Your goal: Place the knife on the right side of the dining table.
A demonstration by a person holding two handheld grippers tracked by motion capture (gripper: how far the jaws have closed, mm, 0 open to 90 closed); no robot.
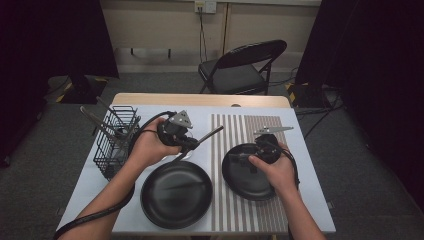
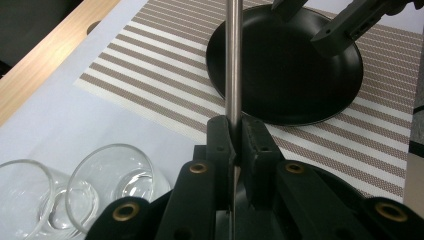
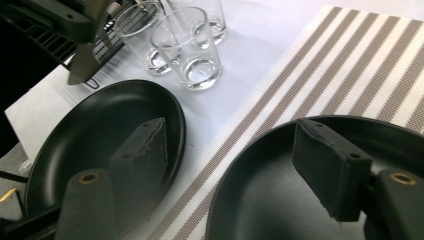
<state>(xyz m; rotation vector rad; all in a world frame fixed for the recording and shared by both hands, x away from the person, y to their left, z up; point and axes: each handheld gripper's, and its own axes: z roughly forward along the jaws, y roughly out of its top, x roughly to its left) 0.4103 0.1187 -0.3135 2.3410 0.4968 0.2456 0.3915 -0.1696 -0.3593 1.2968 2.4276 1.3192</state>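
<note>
My left gripper [image 1: 192,143] is shut on the thin handle of a metal utensil [image 1: 210,134], which sticks out to the right above the table. In the left gripper view the jaws [image 2: 234,135] pinch that rod [image 2: 233,60]. My right gripper [image 1: 241,157] hovers open just over the right black plate [image 1: 247,182] on the striped placemat [image 1: 235,127]. In the right gripper view its jaws [image 3: 227,132] stand wide apart with nothing between them. One jaw is over the left black plate [image 3: 85,130], the other over the right plate [image 3: 260,200].
A black wire basket [image 1: 115,142] with several utensils stands at the table's left. Empty glasses [image 3: 192,50] sit between the basket and the plates. The left plate [image 1: 176,195] lies near the front edge. A folding chair [image 1: 245,65] stands behind the table.
</note>
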